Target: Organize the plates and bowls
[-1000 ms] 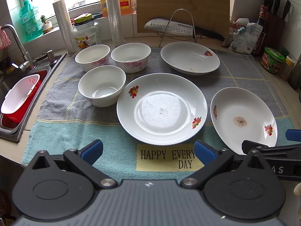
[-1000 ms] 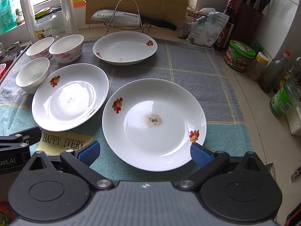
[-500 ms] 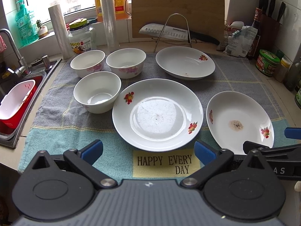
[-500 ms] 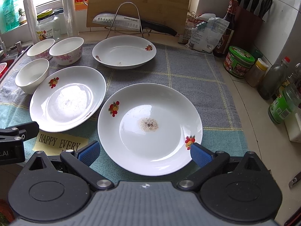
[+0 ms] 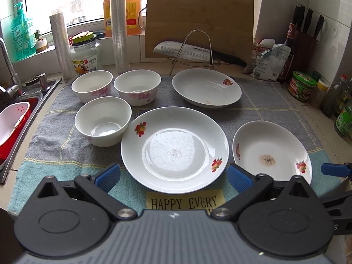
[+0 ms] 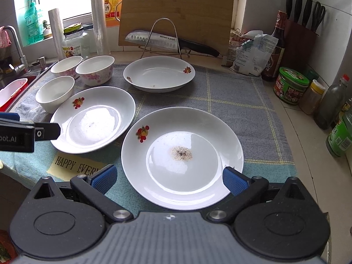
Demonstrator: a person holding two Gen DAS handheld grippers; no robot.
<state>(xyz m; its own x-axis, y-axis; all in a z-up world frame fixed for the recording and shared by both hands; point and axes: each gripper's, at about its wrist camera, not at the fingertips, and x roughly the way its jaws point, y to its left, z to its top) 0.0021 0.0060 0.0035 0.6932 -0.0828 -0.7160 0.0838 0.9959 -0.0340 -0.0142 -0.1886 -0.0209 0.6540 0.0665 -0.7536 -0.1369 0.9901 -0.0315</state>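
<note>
Three white flowered plates lie on a towel: a middle plate (image 5: 175, 148) (image 6: 93, 118), a right plate with a brown stain (image 5: 271, 151) (image 6: 182, 156), and a far plate (image 5: 206, 87) (image 6: 158, 73). Three white bowls (image 5: 103, 121) (image 5: 92, 86) (image 5: 137, 89) stand at the left, also seen as bowls (image 6: 55, 92) in the right wrist view. My left gripper (image 5: 173, 177) hangs open over the middle plate's near rim. My right gripper (image 6: 168, 178) is open over the stained plate's near part. Neither holds anything.
A sink (image 5: 13, 118) with a red and white basin lies left. Behind are a knife on a wire stand (image 5: 191, 52), a cutting board (image 5: 199, 24), a jar (image 5: 85, 56) and rolls. Bottles and jars (image 6: 290, 84) line the right counter edge.
Both grippers have tilted up and drawn back a little, so the plates and bowls sit lower in view. Nothing on the towel has moved.
</note>
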